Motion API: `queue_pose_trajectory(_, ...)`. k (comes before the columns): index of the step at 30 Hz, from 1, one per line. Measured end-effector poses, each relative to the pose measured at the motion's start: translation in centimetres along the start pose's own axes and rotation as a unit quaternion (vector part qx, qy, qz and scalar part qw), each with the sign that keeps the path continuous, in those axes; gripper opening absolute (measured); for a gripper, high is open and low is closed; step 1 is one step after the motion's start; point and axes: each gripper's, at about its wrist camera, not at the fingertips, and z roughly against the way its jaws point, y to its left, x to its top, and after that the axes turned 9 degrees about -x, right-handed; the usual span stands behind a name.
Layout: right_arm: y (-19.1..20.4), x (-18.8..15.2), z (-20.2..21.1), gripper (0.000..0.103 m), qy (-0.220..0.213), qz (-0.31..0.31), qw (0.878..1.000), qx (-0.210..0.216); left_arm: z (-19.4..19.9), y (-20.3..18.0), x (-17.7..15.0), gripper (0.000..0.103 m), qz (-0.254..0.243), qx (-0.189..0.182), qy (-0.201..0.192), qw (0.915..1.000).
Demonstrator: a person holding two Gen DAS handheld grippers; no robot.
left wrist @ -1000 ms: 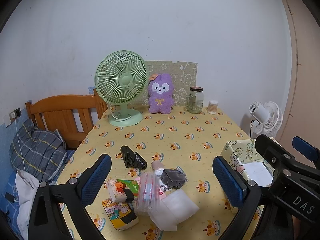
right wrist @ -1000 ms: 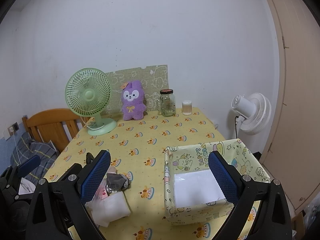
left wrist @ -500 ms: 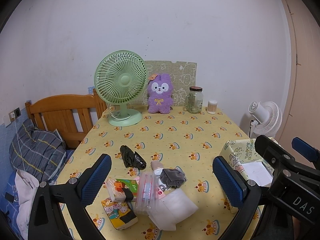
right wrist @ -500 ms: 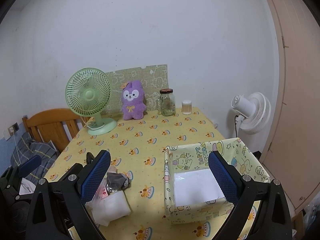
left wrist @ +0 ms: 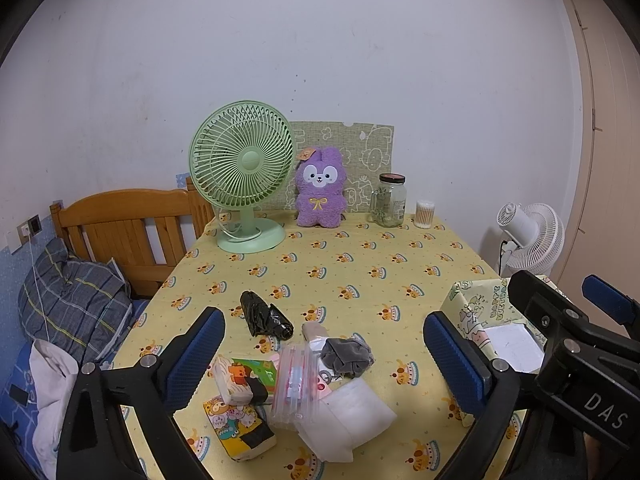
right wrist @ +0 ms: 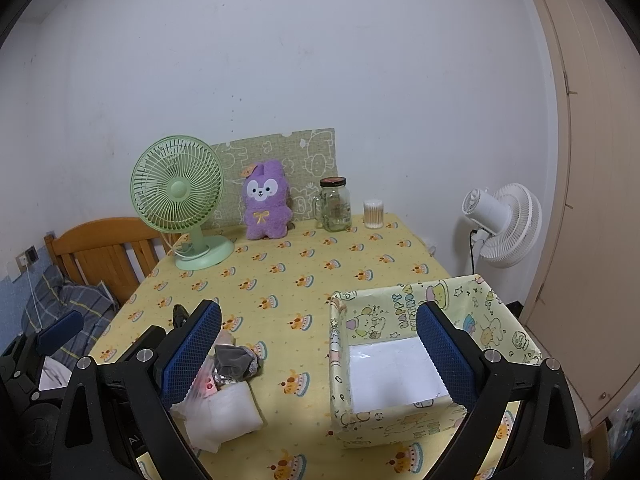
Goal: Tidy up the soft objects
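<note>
A: Left claw [left wrist: 324, 354]: fingers spread wide, nothing between them, held above the near edge of the surface [left wrist: 360, 264].

B: Right claw [right wrist: 318, 354]?

A: Also spread wide and empty. It hangs over the near right part of the surface, with one finger in front of the patterned box [right wrist: 432, 360].

B: Where are the soft things?

A: In a heap just ahead of the left claw: a grey cloth [left wrist: 346, 357] on top, a clear zip bag [left wrist: 294, 384] beside it, a white pad [left wrist: 346, 416] nearest the camera, and tissue packs [left wrist: 240, 404] to the left. A black crumpled bag [left wrist: 264, 316] lies just beyond the heap, apart from it.

B: The box?

A: Open, holding only a white liner, well to the right of the heap.

B: Farther out?

A: A green fan [left wrist: 242, 172], purple plush toy [left wrist: 320, 188] and glass jar [left wrist: 388, 202] stand along the wall.
</note>
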Motion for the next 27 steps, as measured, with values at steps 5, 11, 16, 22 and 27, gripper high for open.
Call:
queue_pose_trajectory(5,0.2,0.0,-0.3,0.099,0.004,0.0,1.0,0.0,-0.1,0.1,0.1,0.097,-0.001,0.0,0.002,1.0)
queue_pose_trajectory(11,1.0,0.4,-0.9,0.099,0.004,0.0,1.0,0.002,-0.6,0.9,0.4,0.094,0.003,0.002,0.005,1.0)
queue_pose_trajectory(16,2.0,0.2,-1.6,0.093,0.013,0.009,1.0,0.009,-1.4,1.6,-0.2,0.09,0.007,0.006,0.015,0.9998)
queue_pose_trajectory(22,3.1,-0.6,-2.3,0.091,0.022,0.013,0.999,0.025,-2.0,2.5,-1.1,0.087,0.013,0.006,0.025,0.9996)
queue_pose_trajectory(27,4.0,-1.6,-2.9,0.09,0.032,0.014,0.999,0.039,-2.4,3.2,-2.1,0.084,0.017,0.007,0.039,0.9991)
